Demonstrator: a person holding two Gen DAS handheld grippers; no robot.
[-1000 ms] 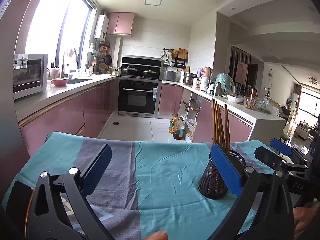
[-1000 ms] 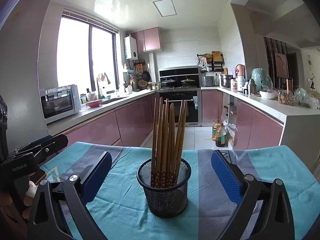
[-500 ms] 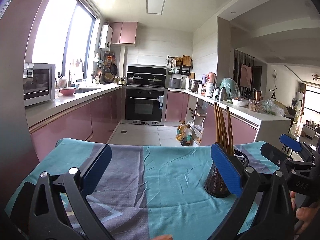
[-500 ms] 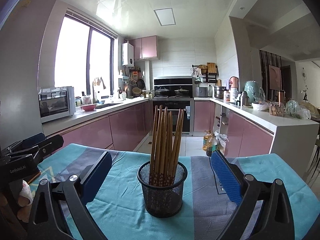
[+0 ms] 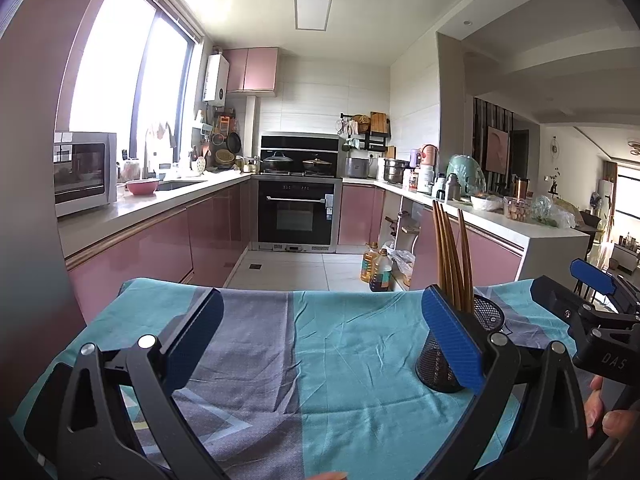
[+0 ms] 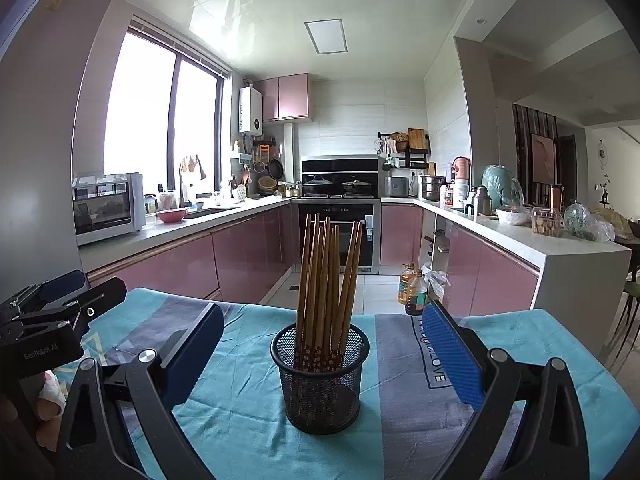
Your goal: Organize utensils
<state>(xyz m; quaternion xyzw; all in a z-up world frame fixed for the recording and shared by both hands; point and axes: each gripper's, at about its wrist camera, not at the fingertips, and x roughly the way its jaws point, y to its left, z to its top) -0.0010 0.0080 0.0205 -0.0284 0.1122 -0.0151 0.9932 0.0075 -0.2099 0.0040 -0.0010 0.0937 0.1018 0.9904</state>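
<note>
A black mesh cup [image 6: 320,380] stands upright on the teal and grey cloth [image 6: 404,372], holding several brown wooden chopsticks [image 6: 326,280]. My right gripper [image 6: 320,354] is open and empty, its blue pads either side of the cup and nearer the camera. My left gripper [image 5: 320,340] is open and empty over bare cloth [image 5: 320,344]; the cup [image 5: 444,372] sits behind its right finger with the chopsticks [image 5: 452,256] sticking up. The right gripper also shows in the left wrist view [image 5: 592,300], and the left gripper in the right wrist view [image 6: 60,300].
The cloth covers a table whose far edge faces a kitchen floor with oil bottles [image 6: 414,290]. Pink cabinets, an oven [image 5: 296,210] and a white counter [image 6: 540,248] lie beyond. A microwave [image 5: 82,172] stands on the left counter.
Both grippers have risen and drawn back slightly from the cup, which now looks lower and farther. Both stay open; the cup and chopsticks have not moved.
</note>
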